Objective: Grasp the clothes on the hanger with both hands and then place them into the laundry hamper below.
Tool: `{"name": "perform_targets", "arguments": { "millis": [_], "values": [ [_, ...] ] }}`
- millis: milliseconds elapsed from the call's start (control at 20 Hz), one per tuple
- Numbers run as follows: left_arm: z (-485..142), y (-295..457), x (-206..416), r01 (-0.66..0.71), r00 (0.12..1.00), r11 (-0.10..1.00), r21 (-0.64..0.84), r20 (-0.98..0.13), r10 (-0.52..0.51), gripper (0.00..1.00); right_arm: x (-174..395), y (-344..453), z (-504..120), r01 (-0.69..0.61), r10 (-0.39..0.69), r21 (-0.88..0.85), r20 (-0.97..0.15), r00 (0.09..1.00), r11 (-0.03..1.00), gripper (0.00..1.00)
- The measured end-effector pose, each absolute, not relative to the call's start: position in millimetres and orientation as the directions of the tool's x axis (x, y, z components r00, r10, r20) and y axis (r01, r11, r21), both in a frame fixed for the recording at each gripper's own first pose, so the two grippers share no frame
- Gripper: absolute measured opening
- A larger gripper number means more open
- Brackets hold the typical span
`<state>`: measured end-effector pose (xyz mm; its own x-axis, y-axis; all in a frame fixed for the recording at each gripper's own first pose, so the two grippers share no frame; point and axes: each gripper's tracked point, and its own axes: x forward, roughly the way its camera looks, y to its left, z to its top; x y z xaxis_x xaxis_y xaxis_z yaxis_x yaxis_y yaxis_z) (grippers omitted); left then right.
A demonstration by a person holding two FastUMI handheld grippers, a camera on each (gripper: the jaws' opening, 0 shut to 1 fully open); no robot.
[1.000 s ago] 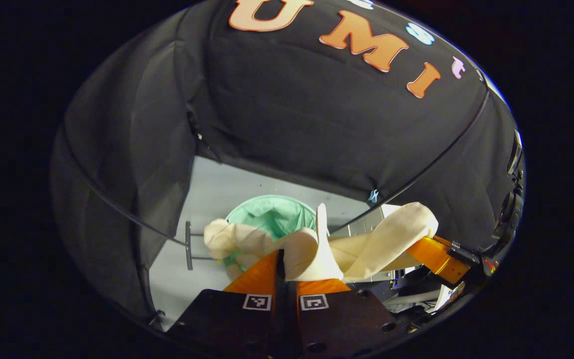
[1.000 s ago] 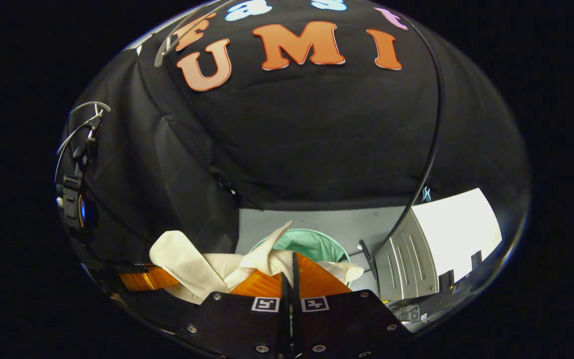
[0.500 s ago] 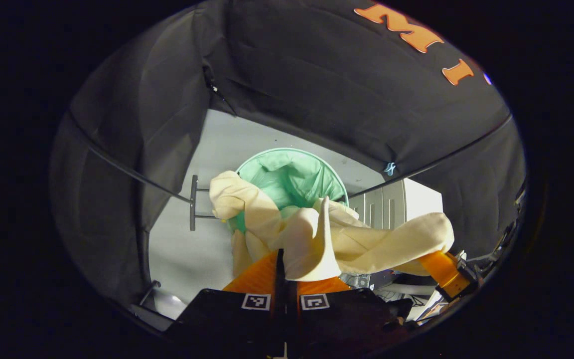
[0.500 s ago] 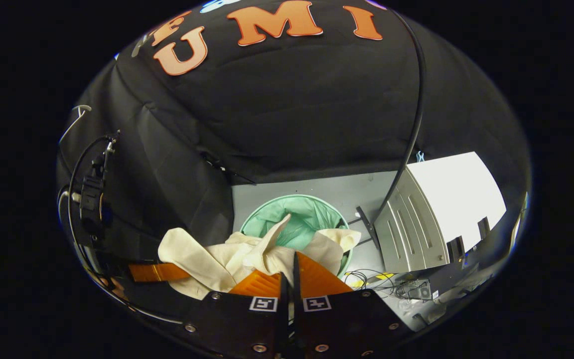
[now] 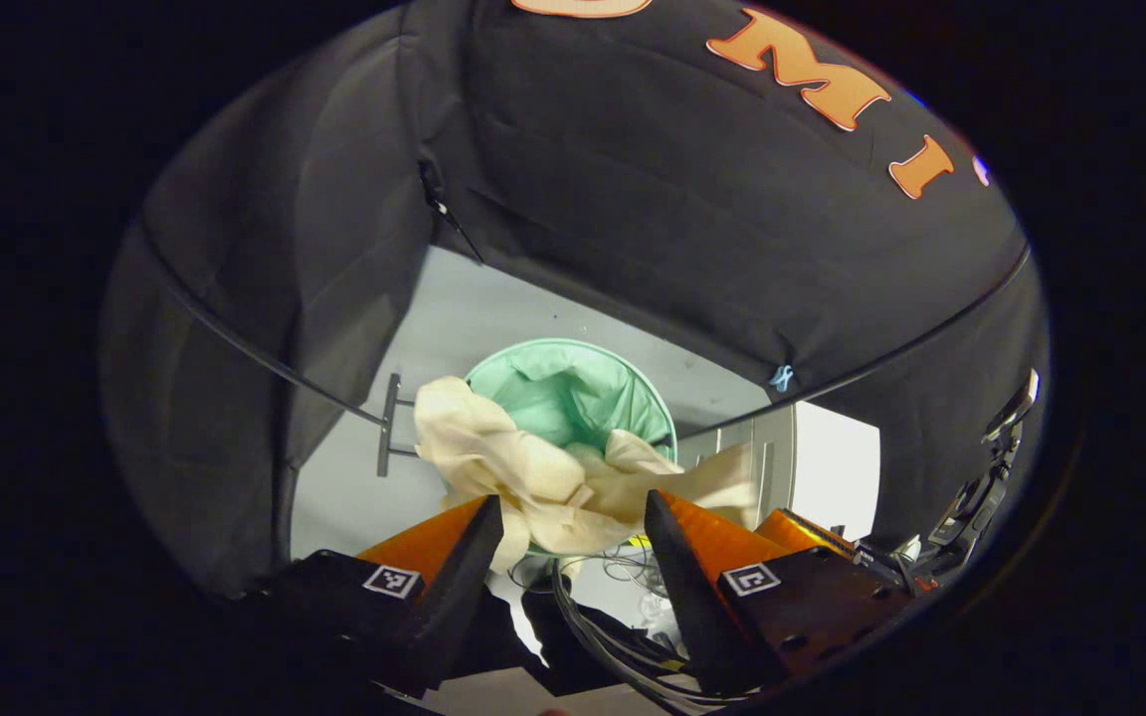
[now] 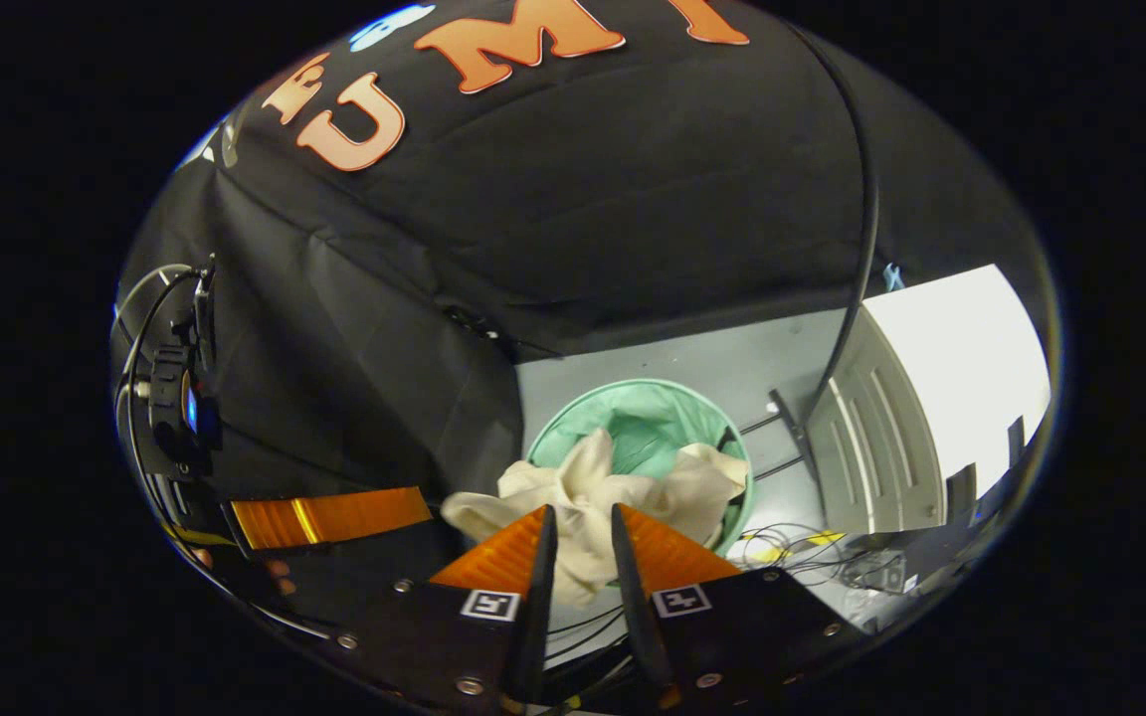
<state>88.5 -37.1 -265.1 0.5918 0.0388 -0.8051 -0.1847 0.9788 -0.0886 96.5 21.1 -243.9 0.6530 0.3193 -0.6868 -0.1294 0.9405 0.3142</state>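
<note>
Left gripper (image 5: 565,517): jaws wide apart, empty.
Right gripper (image 6: 580,527): jaws slightly parted; grip on cloth unclear.
Cloth (image 6: 603,497): cream, bunched, draped over the hamper's near rim.
Hamper (image 5: 633,370): green, on the floor below.

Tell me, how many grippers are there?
2: the left gripper hangs open above the cream garment and green hamper; the right gripper sits beside it, slightly parted around the garment.
</note>
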Motion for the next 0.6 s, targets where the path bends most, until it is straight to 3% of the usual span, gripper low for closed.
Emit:
{"name": "perform_targets", "arguments": {
  "millis": [50, 100, 350, 400, 600],
  "values": [
    [-265, -34, 80, -0.203, 0.595, 0.977, -0.067, -0.801, 0.068, 0.97, 95, 13, -240, -0.129, 0.320, 0.315, -0.692, 0.647, 0.940, 0.32],
    [-267, -36, 74, -0.214, 0.600, 0.974, -0.070, -0.796, 0.075, 0.98, 98, 4, -237, -0.142, 0.316, 0.299, -0.684, 0.657, 0.944, 0.54],
    [-281, -56, 38, -0.286, 0.594, 0.955, -0.075, -0.796, 0.116, 1.00, 102, -30, -214, -0.204, 0.305, 0.228, -0.653, 0.694, 0.952, 0.80],
    [-281, -62, 34, -0.295, 0.599, 0.952, -0.081, -0.792, 0.118, 0.94, 100, -32, -211, -0.212, 0.317, 0.237, -0.647, 0.693, 0.948, 0.88],
    [-289, -81, 17, -0.322, 0.602, 0.943, -0.087, -0.787, 0.133, 0.98, 90, -54, -214, -0.202, 0.331, 0.267, -0.652, 0.682, 0.942, 0.94]
  ]
}}
